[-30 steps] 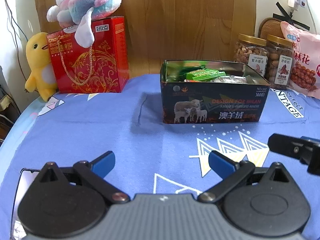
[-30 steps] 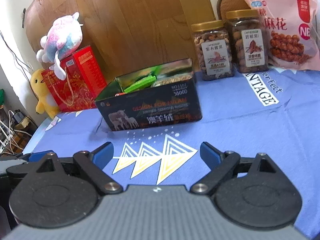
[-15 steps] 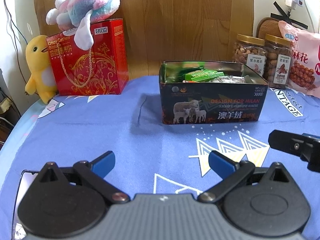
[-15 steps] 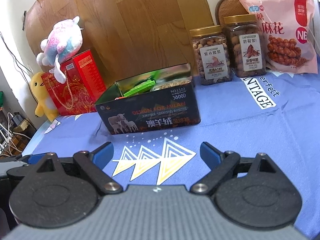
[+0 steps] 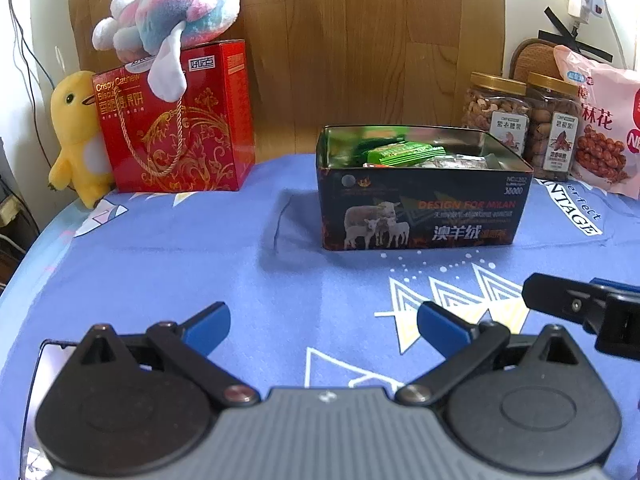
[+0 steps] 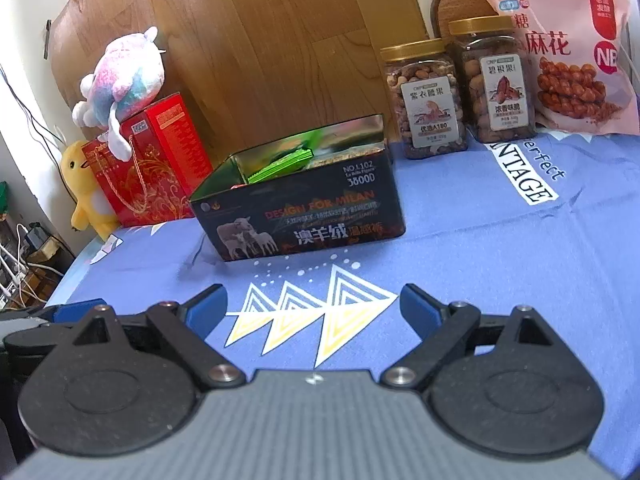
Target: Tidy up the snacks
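A dark tin box (image 5: 424,216) (image 6: 304,220) printed with sheep stands mid-table on the blue cloth, holding green snack packets (image 5: 404,152) (image 6: 280,166) and silver ones. Two nut jars (image 5: 496,116) (image 6: 424,100) and a pink snack bag (image 5: 604,120) (image 6: 560,48) stand at the back right. My left gripper (image 5: 322,322) hovers open and empty in front of the box. My right gripper (image 6: 312,306) is likewise open and empty, nearer the table's front; its finger (image 5: 568,304) shows at the right edge of the left wrist view.
A red gift box (image 5: 176,120) (image 6: 148,164) with a pastel plush toy (image 5: 172,12) on top and a yellow duck plush (image 5: 76,136) stands at the back left. A wooden board (image 5: 360,40) leans behind. A phone-like flat object (image 5: 44,364) lies at the near left edge.
Both grippers have drawn back and risen slightly, so the box and jars look a little farther and lower. Their jaws stay open. Nothing on the table has moved.
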Action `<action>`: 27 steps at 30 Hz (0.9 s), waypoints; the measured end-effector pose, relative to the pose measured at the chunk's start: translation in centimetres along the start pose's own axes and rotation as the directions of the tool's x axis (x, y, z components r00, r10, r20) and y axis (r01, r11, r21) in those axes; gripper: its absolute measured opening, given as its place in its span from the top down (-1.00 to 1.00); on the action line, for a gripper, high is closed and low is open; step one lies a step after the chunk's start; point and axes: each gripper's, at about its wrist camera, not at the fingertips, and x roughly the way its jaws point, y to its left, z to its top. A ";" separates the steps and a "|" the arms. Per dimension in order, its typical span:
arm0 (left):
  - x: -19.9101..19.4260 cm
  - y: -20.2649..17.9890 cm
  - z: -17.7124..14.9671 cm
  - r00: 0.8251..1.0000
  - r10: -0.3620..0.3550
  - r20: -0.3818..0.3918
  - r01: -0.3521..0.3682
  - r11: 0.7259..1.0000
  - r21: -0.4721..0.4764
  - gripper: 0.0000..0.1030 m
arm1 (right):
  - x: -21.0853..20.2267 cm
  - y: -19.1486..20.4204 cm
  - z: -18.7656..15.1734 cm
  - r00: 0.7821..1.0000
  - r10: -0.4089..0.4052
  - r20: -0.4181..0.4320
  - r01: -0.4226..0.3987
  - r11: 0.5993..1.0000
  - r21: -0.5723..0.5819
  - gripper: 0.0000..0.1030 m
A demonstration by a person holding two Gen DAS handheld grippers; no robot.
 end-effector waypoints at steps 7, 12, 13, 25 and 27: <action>-0.1 -0.5 0.1 1.000 -0.005 -0.001 0.005 1.000 0.016 -1.00 | -0.1 -0.1 0.1 1.000 0.004 0.001 -0.004 1.000 0.006 -0.84; -0.3 -0.9 0.4 1.000 -0.004 0.011 0.004 1.000 0.025 -1.00 | -0.9 -0.1 0.2 0.999 -0.009 0.051 0.009 1.000 -0.008 -0.84; -0.3 -1.0 0.5 1.000 -0.004 0.010 0.004 1.000 0.028 -1.00 | -0.9 -0.1 0.1 0.999 -0.012 0.052 0.013 1.000 -0.012 -0.84; -0.1 -1.7 0.9 1.000 -0.010 0.013 0.009 0.999 0.040 -1.00 | -0.6 -1.1 0.2 0.999 -0.008 0.035 0.007 1.000 0.025 -0.84; -0.1 -1.5 0.9 1.000 -0.007 0.021 0.006 0.999 0.032 -1.00 | -0.6 -1.1 0.1 0.999 -0.006 0.034 0.005 1.000 0.026 -0.84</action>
